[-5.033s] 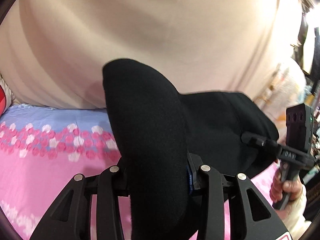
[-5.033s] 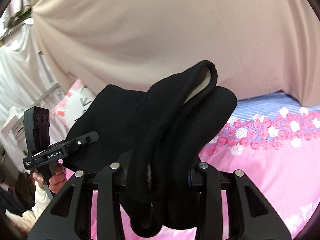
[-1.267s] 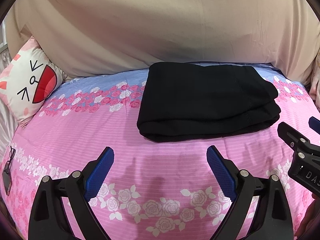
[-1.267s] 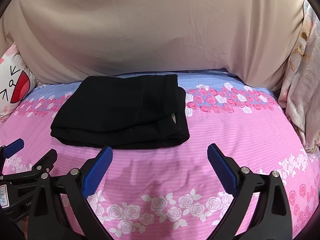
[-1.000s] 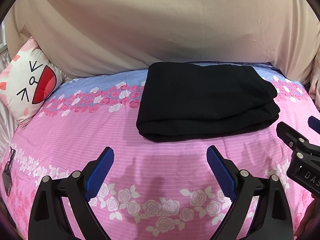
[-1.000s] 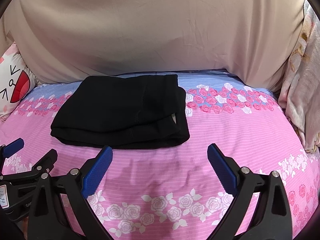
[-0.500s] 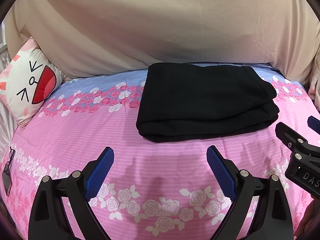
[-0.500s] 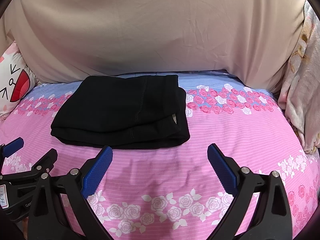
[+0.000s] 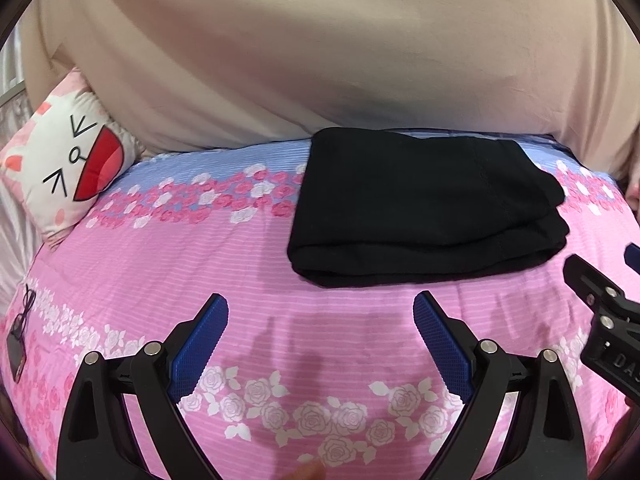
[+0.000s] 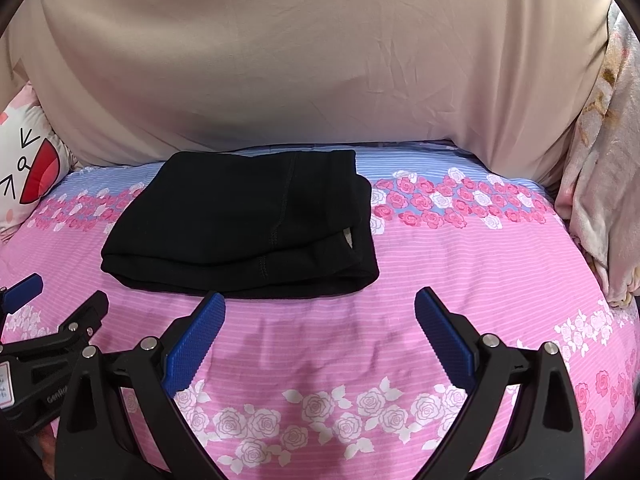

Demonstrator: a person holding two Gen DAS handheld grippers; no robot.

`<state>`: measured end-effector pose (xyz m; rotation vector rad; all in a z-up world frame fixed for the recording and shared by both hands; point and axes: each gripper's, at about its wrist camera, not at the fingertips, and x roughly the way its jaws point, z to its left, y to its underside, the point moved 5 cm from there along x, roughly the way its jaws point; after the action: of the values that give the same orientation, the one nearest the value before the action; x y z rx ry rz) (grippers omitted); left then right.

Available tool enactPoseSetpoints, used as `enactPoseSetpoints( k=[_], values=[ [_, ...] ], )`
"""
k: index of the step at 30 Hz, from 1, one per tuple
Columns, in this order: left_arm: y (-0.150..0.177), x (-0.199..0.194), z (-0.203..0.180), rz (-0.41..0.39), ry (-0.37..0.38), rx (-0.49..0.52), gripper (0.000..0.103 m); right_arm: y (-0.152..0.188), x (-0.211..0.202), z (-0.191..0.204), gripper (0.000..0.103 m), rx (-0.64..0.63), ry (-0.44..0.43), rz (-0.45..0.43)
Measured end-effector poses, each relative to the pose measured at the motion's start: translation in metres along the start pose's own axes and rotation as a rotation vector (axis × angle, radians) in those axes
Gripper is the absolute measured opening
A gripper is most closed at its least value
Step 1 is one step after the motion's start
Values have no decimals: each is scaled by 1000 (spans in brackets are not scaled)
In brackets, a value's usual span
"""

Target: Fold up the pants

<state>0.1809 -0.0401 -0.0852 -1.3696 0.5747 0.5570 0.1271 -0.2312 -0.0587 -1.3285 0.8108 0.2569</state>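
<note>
While both tongs, left [image 9: 321, 312] and right [image 10: 320, 308], hover wide apart and empty, folded black pants [image 10: 240, 220] lie on the pink floral bed [image 10: 460, 272], long axis running left to right, waistband rightward.

Both cameras sit just behind their own tongs and look forward and slightly down across the bed [image 9: 168, 264] toward the beige drape [image 9: 320, 60] at its far side. The left wrist view sees the left tongs [image 9: 320, 324] at its lower edge, the folded black pants [image 9: 420, 208] right of centre, and the cat pillow [image 9: 68, 164] at far left. The right wrist view stands further right: the right tongs [image 10: 320, 320] frame its lower edge, the pants lie left of centre, and a pale blanket [image 10: 604, 184] edges the right. Each view catches the other tongs at its side; both share pants, bedspread, drape and pillow.
</note>
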Motion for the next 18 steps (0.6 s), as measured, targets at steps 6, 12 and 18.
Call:
enactPoseSetpoints(
  k=[6,12,18],
  values=[
    [0,4,0,17,49,-2,92,-1,-1,-1,94,-4,1,-2],
    [1,3,-8,18,80,32,92,-2,-1,-1,94,-5,1,-2],
    [2,1,-13,8,84,54,92,-2,-1,-2,94,-9,0,-2]
  ],
)
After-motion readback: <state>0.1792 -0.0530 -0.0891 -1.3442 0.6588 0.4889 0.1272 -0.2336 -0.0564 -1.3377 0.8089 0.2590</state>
